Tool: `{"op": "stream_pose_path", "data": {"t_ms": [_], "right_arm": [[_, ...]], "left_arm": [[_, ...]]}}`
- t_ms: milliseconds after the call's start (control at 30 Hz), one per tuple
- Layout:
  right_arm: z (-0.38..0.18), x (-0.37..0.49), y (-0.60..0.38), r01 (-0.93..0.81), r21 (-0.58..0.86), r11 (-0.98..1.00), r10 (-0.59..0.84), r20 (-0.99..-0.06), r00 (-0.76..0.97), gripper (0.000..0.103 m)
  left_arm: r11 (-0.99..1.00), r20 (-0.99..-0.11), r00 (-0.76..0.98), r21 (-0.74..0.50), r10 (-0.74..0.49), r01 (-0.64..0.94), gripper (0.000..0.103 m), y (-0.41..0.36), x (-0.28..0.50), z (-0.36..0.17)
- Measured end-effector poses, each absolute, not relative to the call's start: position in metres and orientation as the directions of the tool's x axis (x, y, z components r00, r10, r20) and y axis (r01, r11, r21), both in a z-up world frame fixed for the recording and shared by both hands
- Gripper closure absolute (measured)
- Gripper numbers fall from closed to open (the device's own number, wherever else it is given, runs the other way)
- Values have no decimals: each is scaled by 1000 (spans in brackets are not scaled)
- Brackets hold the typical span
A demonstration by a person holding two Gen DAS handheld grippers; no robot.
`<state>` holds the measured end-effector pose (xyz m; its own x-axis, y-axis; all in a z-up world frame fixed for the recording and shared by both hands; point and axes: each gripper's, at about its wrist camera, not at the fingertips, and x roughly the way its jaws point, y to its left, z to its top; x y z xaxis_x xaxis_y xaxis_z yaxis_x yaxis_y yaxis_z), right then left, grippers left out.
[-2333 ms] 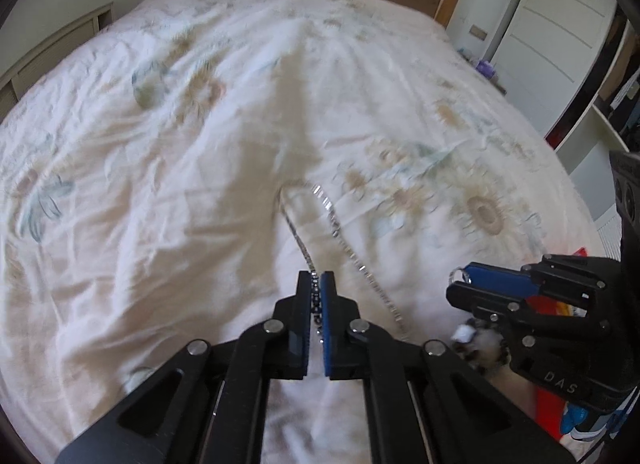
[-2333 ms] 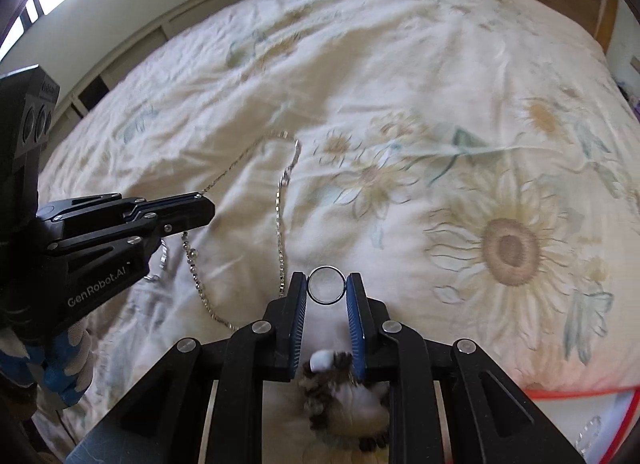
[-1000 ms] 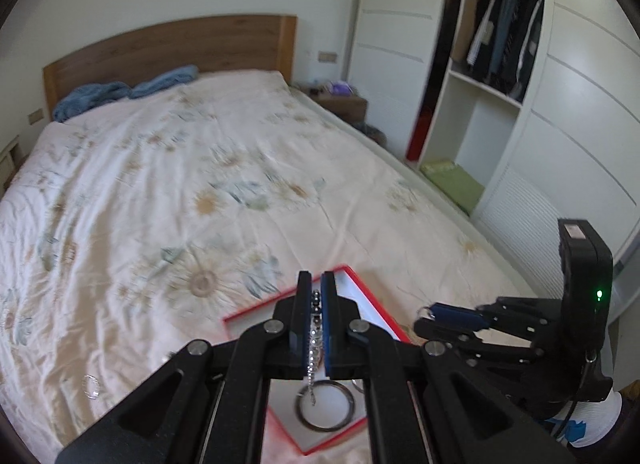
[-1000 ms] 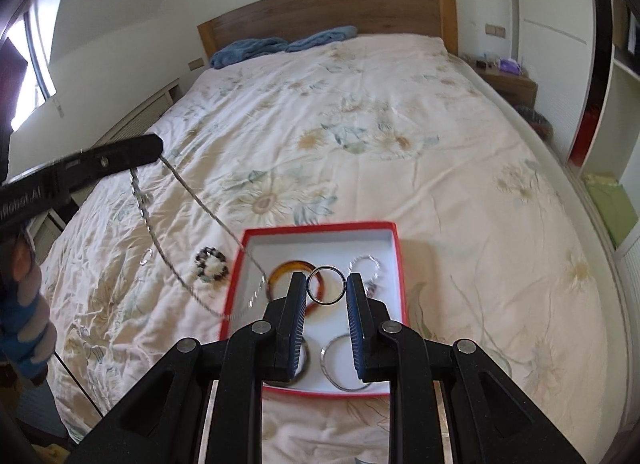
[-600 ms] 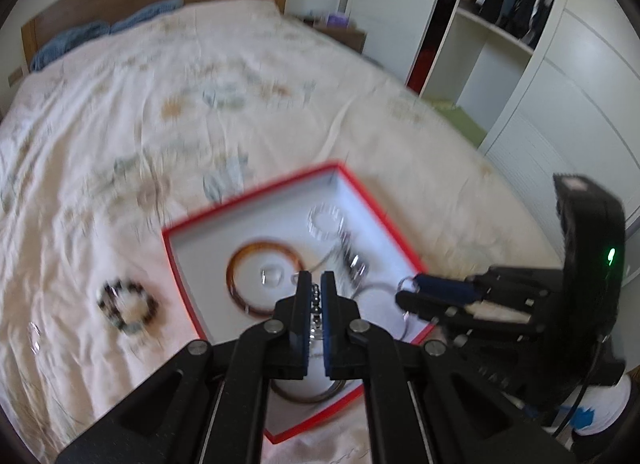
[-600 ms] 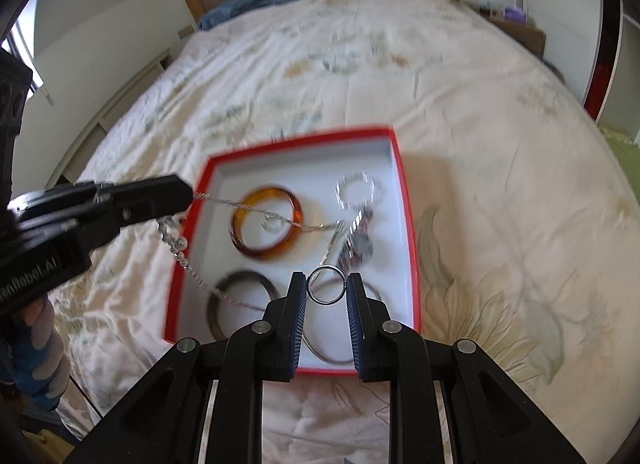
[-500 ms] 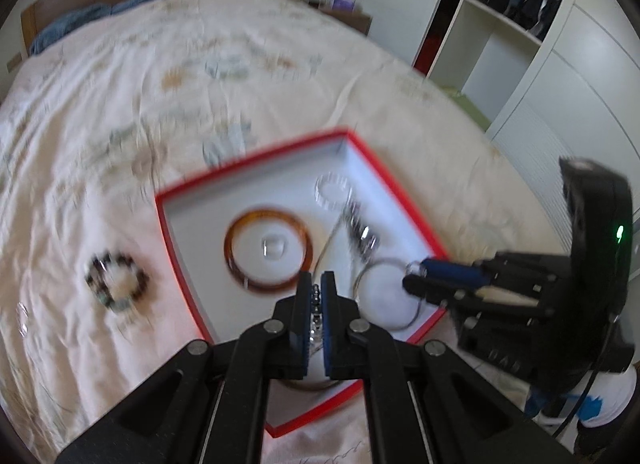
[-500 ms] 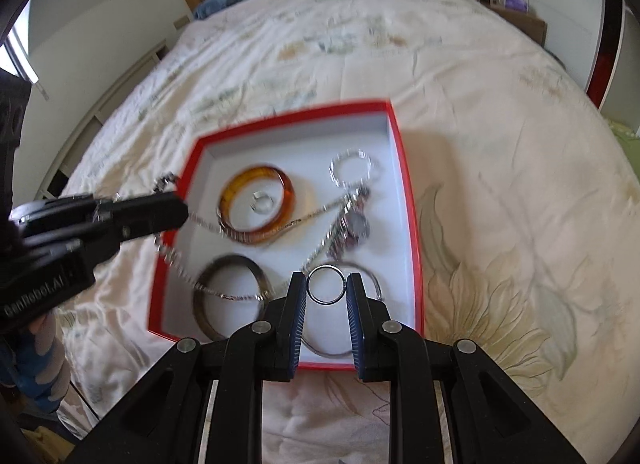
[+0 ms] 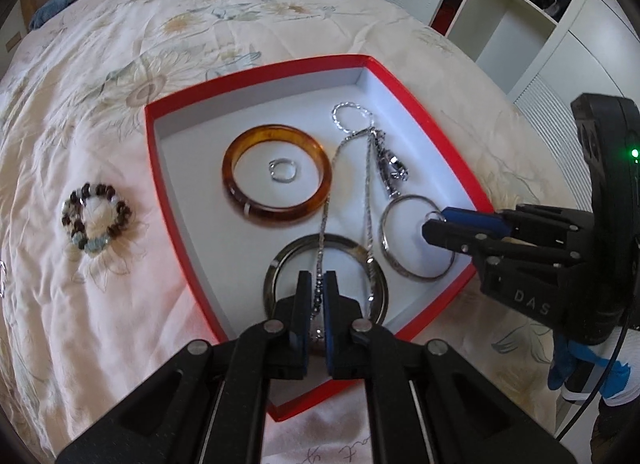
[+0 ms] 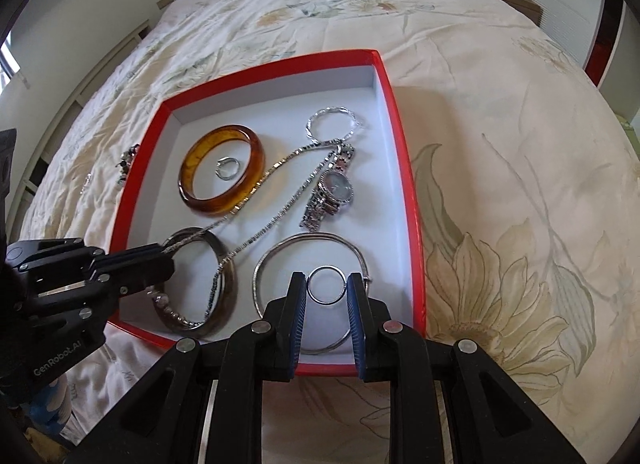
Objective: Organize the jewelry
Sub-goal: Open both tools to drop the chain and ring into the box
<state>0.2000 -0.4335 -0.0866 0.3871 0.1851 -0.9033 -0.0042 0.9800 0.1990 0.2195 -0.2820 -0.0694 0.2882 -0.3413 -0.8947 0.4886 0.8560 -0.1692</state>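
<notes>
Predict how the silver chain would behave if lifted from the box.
The chain probably hangs limp: it drapes in loose curves over the amber bangle. It may snag, since it crosses the dark bangle too.

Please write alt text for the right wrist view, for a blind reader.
The right gripper holds a small silver ring over a red box of bracelets on a bed; the left gripper lowers a silver chain into it.

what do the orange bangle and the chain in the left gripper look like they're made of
Orange bangle: probably resin, amber or glass; glossy, translucent brown-orange with mottling. Chain: looks like silver-toned metal, fine links glinting; whether silver or steel can't be told. The left gripper pinches its end.
</notes>
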Motion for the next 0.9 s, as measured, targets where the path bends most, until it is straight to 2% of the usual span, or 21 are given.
{"op": "stream_pose_path", "data": {"t_ms": [100,133,200,233,467,567,733,900], "right_arm": [[-85,198,-434,1,190,982,175,-906,385,81],[-84,198,-433,3,185,983,170,-907,385,78],[-80,195,-433,9,178,984,160,-906,391,76],[-78,194,-434,11,178,984,159,-905,394,75],[-43,176,-439,36,154,987,122,-888,444,72],[-17,161,-438,49,149,988,106,-865,490,68],[19,135,-430,63,154,986,94,-828,552,62],[52,106,-409,57,157,986,91,-791,605,61]], "left_arm": [[854,-892,286,-179,-351,488,96,-279,217,-67],[853,-890,284,-185,-356,489,94,-278,217,-65],[851,-886,286,-194,-366,488,75,-276,214,-61],[851,-882,291,-196,-371,488,73,-275,212,-58],[846,-843,341,-222,-417,484,72,-262,195,-26],[856,-813,393,-229,-431,464,72,-247,183,-6],[871,-786,453,-210,-421,444,72,-223,163,18],[882,-787,472,-187,-398,433,72,-193,138,32]]}}
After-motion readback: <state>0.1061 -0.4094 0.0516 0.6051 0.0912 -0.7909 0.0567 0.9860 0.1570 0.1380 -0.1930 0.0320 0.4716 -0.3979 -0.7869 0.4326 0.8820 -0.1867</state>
